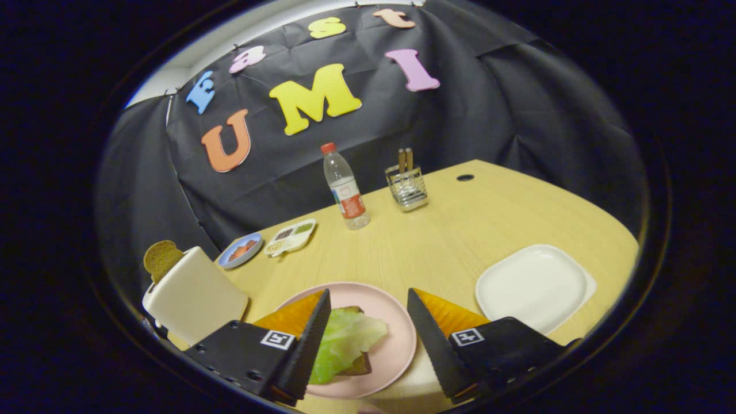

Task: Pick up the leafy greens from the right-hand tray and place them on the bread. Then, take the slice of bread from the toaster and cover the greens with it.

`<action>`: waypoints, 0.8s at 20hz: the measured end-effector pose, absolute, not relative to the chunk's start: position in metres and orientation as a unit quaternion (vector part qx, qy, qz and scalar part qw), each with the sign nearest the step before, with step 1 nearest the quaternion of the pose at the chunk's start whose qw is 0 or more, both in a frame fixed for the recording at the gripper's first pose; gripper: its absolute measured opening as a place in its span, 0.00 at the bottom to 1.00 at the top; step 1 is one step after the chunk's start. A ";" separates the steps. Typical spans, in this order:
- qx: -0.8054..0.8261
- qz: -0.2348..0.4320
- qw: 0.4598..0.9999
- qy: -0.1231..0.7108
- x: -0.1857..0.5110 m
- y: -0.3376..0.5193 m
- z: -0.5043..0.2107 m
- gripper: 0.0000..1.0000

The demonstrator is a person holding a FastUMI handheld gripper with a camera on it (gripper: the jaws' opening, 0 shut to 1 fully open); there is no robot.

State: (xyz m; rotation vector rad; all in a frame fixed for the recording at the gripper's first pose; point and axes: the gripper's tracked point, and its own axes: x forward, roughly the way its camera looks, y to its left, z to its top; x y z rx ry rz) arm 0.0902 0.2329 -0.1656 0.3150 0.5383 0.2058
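The hand-held gripper (368,322) hangs with fingers apart, gripping nothing, above a round pink plate (397,345) where pale green leafy greens (345,342) lie on brown bread (359,365). Beside them, the white toaster (195,296) holds a brown bread slice (161,259); the square white tray (535,286) sits opposite on the pale wooden desk (425,241).

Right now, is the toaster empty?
No, a brown slice of bread sticks up out of the toaster, off to the side of the open hand-held gripper and the pink plate.
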 end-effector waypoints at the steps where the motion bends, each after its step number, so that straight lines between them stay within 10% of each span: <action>1: 0.142 0.094 0.955 0.244 0.089 0.232 -0.153 0.88; 16: 0.075 0.193 0.965 0.158 -0.017 0.433 -0.049 0.96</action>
